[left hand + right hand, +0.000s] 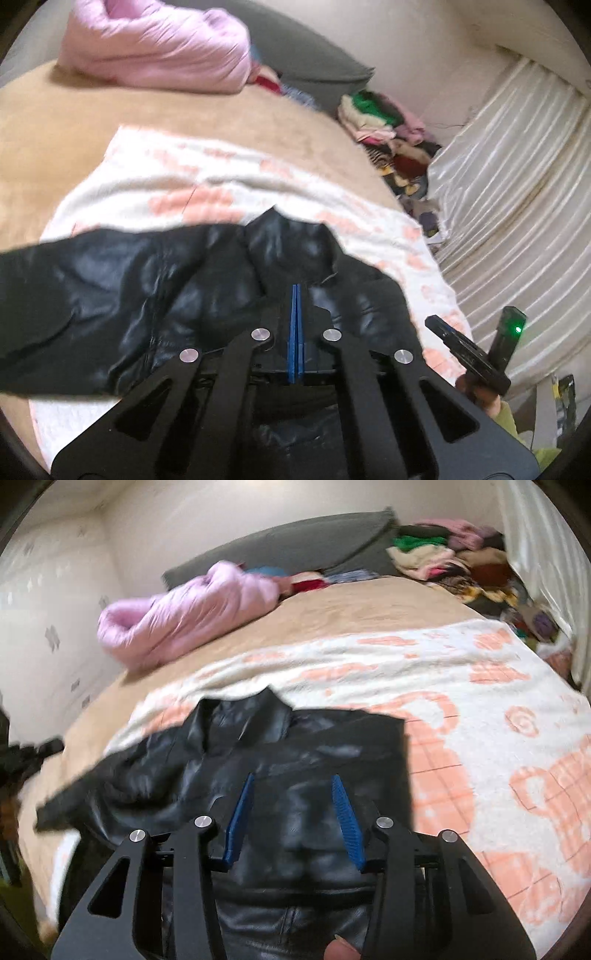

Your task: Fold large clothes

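Lying spot: the black jacket (192, 295) is spread on the patterned blanket (177, 177) at the near end of the bed (44, 147), collar (280, 229) away from the person.
Left sleeve: in the left wrist view it runs out flat toward 9 o'clock, reaching the picture's left edge.
Left tongs (296, 291): blue pads pressed together; they sit over the jacket just below the collar, but the pictures do not show whether any leather is pinched between them.
Jacket from left tongs: the body fills 9 to 12 o'clock, the collar tip straight at 12.
Right tongs (293, 782): partly spread, nothing between the pads (240, 812); the jacket front lies directly beneath and ahead.
Jacket from right tongs: collar at 12, the folded right edge at about 2, the loose sleeve toward 9.
Long axis: hem near the person to collar far, roughly 6 to 12 in both views; the sleeve crosses it.
Nearer hand: I judge the left, already at the collar; the right hangs over mid-chest.
Coming move: likely a fold across the long axis, so the hold must stay square to it.
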A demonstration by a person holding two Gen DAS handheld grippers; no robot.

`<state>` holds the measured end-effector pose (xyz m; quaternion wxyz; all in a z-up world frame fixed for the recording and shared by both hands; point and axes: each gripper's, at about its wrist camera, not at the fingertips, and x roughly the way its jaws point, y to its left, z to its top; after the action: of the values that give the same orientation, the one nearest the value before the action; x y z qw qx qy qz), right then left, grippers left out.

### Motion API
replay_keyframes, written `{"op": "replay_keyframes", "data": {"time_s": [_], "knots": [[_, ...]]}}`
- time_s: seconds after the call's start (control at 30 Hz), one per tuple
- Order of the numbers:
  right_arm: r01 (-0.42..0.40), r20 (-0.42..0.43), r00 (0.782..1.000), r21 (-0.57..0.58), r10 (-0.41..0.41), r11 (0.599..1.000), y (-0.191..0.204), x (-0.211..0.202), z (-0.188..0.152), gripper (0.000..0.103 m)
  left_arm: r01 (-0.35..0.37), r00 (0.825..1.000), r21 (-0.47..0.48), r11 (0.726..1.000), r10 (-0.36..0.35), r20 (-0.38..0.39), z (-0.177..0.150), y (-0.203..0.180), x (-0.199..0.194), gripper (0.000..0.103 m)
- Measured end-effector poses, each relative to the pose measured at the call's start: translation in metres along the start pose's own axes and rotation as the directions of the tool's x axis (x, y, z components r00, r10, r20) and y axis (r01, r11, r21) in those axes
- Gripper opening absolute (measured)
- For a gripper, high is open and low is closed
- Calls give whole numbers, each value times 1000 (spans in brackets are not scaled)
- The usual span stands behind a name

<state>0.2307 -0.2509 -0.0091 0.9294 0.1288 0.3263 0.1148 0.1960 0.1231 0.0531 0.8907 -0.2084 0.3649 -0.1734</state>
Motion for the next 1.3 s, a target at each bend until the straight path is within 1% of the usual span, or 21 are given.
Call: {"op": "replay_keyframes", "data": {"time_s": [0.07, 0.1, 0.13, 0.2, 0.27, 0.37, 0.43, 0.47, 0.5, 0.53, 0.57, 0.6, 0.63, 0.7, 0.77, 0.87, 0.97, 1.03, 1.1, 1.17, 1.3], "knots": [[5, 13, 1000, 33, -5, 999, -8, -2, 5, 43, -62, 998, 20, 998, 62, -7, 3, -4, 7, 0], [6, 20, 1000, 43, -7, 999, -10, -4, 5, 44, -71, 997, 11, 997, 71, -29, 1, 0, 11, 0], [-3, 23, 1000, 52, 2, 999, -12, -5, 5, 44, -91, 994, -7, 996, 90, -62, -4, 8, 17, 4], [-11, 23, 1000, 49, 10, 999, -12, -6, 3, 44, -133, 986, -22, 991, 130, -108, -13, 19, 29, 49], [-11, 11, 1000, 33, 11, 999, -6, -3, -1, 45, -152, 979, -66, 986, 141, -150, -26, 37, 36, 60], [-25, -15, 1000, 33, 25, 999, 1, 2, -9, 48, -168, 967, -130, 977, 138, -212, -44, 59, 47, 68], [-33, -25, 999, 28, 33, 999, 8, 5, -13, 48, -144, 968, -154, 977, 107, -229, -52, 62, 55, 68], [-32, -30, 999, 26, 33, 999, 11, 7, -14, 48, -129, 969, -164, 978, 89, -231, -55, 62, 59, 62], [-34, -38, 999, 23, 35, 999, 14, 9, -16, 48, -131, 969, -172, 976, 90, -228, -56, 62, 62, 36], [-36, -42, 998, 22, 37, 999, 15, 10, -17, 48, -137, 968, -172, 976, 95, -231, -56, 62, 66, 26], [-39, -46, 998, 20, 40, 999, 17, 11, -18, 48, -137, 968, -165, 977, 97, -232, -56, 59, 68, 20], [-40, -47, 998, 17, 41, 999, 19, 11, -18, 48, -127, 968, -161, 979, 87, -234, -55, 57, 71, 6], [-39, -48, 998, 12, 40, 999, 20, 11, -18, 48, -118, 970, -162, 980, 78, -232, -55, 55, 72, 2], [-42, -43, 998, -1, 42, 999, 22, 9, -15, 48, -99, 980, -131, 986, 74, -184, -47, 42, 61, 2], [-33, -23, 999, -15, 33, 999, 21, 3, -9, 48, -63, 992, -92, 994, 52, -115, -35, 26, 38, 2], [-27, 17, 999, -15, 27, 1000, 18, -4, 4, 48, -11, 1000, -17, 1000, 11, -12, -15, -2, 1, 2], [9, 21, 1000, -9, -9, 1000, 15, 2, 16, 48, -60, 998, 85, 995, 58, 30, -12, -15, -10, 2], [30, -2, 1000, -1, -30, 1000, 13, 14, 20, 49, -96, 995, 98, 990, 94, 27, -16, -7, -2, 2], [40, -26, 999, -3, -40, 999, 13, 28, 22, 49, -129, 992, 80, 988, 129, 1, -24, 11, 15, 2], [39, -50, 998, -9, -39, 999, 14, 42, 22, 49, -174, 983, 62, 983, 176, -45, -35, 30, 36, 3], [36, -107, 994, -24, -39, 999, 9, 72, 24, 48, -215, 970, 30, 976, 217, -112, -53, 58, 52, 5]]}}
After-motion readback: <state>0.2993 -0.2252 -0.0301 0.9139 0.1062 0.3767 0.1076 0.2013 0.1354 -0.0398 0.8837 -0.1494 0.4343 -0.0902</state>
